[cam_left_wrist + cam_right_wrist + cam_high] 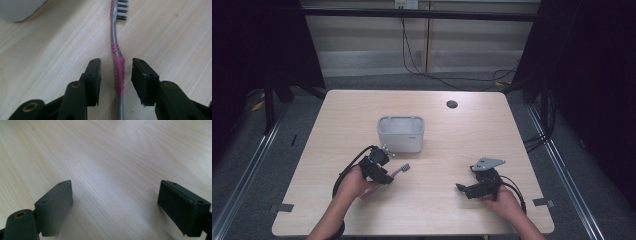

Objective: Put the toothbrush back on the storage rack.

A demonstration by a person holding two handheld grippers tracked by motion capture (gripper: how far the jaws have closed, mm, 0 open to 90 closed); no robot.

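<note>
Toothbrush (119, 72) lies flat on the worktop (462, 145) near its front-left part, just before the grey tub (401, 134). Left claw (116, 75) straddles its pink handle, narrowly parted, not touching. Right claw (115, 205) stands wide, nothing between.

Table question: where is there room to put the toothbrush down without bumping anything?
The table is bare between the grey tub and the round hole, and in the middle between the left gripper and right gripper. It is crowded in front of the tub, where the toothbrush lies between the left gripper's open jaws.
</note>
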